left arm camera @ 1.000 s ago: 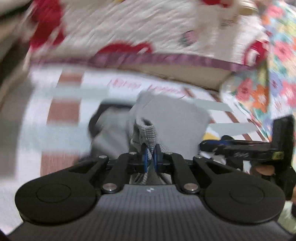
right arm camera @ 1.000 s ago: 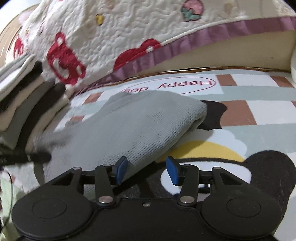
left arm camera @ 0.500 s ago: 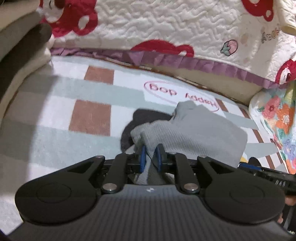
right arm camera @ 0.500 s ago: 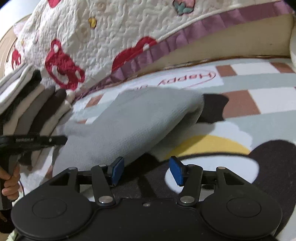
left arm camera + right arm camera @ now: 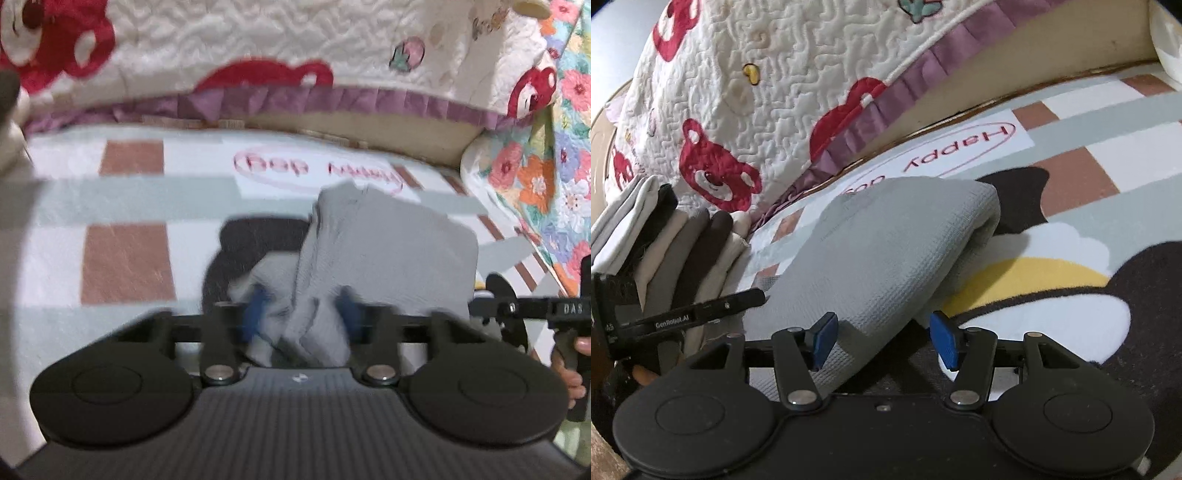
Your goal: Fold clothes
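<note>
The patterned rug (image 5: 1089, 122) fills the floor here, running up to the quilted bedspread (image 5: 783, 92) with its red bears, and a floral quilt (image 5: 554, 173) edges in on the far right of the left wrist view. Against the bed leans a stack of folded clothes (image 5: 683, 251); at least seven or eight layers show by their edges, though an exact count cannot be made.

Out in the middle of the rug lies one grey knit garment (image 5: 886, 251), already doubled over into a thick pad with a rounded fold on its far side. It looks soft and light, a waffle-textured knit that will sag and slide apart if lifted by one point, so the better hold looks like the near open edges, one corner for each tool, keeping the layers pinched together.

Two tools are in play. The left gripper (image 5: 303, 317) has its blue fingers (image 5: 255, 314) parted, with a loose ridge of grey cloth standing between them; the frame is blurred, but nothing looks clamped. The right gripper (image 5: 882, 339) also has its fingers (image 5: 823, 336) wide apart, the left pad just beside the garment's near corner, gripping nothing.
</note>
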Action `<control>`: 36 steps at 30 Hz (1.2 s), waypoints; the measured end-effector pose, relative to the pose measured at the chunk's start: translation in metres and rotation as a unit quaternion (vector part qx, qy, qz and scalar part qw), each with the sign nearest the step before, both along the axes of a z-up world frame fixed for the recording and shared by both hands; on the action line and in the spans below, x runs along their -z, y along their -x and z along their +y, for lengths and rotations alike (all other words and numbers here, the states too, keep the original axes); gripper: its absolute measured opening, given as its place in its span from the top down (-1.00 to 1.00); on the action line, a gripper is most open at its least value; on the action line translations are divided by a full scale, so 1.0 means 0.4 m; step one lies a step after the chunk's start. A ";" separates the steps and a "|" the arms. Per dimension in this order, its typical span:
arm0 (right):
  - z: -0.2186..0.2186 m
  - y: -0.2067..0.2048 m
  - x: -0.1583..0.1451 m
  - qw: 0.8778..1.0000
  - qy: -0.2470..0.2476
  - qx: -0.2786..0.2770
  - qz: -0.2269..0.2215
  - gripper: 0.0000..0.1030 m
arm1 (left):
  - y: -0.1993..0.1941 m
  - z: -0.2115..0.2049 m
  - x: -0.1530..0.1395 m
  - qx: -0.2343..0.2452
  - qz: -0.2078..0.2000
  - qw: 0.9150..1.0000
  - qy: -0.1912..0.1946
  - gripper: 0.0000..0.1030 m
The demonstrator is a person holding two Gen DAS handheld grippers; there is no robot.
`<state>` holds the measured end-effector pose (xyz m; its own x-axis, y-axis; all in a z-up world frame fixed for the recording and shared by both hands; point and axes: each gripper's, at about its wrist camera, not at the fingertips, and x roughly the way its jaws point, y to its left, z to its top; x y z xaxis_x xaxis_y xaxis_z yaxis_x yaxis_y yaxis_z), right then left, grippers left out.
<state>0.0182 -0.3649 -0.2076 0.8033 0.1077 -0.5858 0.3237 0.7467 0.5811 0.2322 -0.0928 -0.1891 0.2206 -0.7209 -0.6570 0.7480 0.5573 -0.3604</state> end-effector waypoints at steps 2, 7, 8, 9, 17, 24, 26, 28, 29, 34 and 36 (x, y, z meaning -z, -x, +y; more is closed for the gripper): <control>-0.012 -0.006 0.014 1.000 -0.025 0.010 -0.009 -0.27 | 0.030 0.020 -0.036 -0.004 -0.014 1.000 0.012 0.94; -0.039 -0.054 0.001 0.999 0.030 -0.015 -0.030 0.29 | 0.063 0.052 -0.039 -0.038 -0.018 0.999 -0.012 0.92; -0.044 -0.064 -0.002 0.998 0.043 -0.021 -0.034 0.42 | 0.063 0.047 -0.019 -0.048 -0.036 0.997 -0.038 0.95; -0.049 -0.074 -0.005 0.997 0.056 -0.027 -0.038 0.49 | 0.066 0.044 -0.004 -0.060 -0.068 0.994 -0.065 0.96; -0.050 -0.073 -0.020 0.994 0.104 0.028 -0.003 0.31 | -0.026 0.163 -0.009 -0.112 0.106 0.985 0.082 0.05; -0.036 0.004 0.040 0.993 -0.110 0.038 -0.007 -0.08 | -0.025 0.198 0.041 -0.144 0.230 0.956 0.107 -0.22; -0.004 0.006 0.061 0.989 -0.143 0.024 0.004 -0.09 | -0.009 0.184 0.049 -0.147 0.212 0.963 0.079 -0.25; 0.030 -0.003 0.077 0.987 -0.161 0.008 0.008 -0.11 | -0.005 0.174 0.065 -0.154 0.214 0.960 0.092 -0.29; 0.044 -0.009 0.081 0.986 -0.164 0.003 0.002 -0.17 | -0.005 0.169 0.074 -0.158 0.218 0.958 0.101 -0.29; 0.073 -0.059 0.079 0.986 -0.165 -0.011 -0.021 -0.42 | -0.002 0.131 0.078 -0.162 0.204 0.958 0.122 -0.20; 0.066 -0.085 0.059 0.989 -0.140 -0.047 -0.025 0.29 | 0.028 0.106 0.045 -0.147 0.157 0.973 0.089 0.11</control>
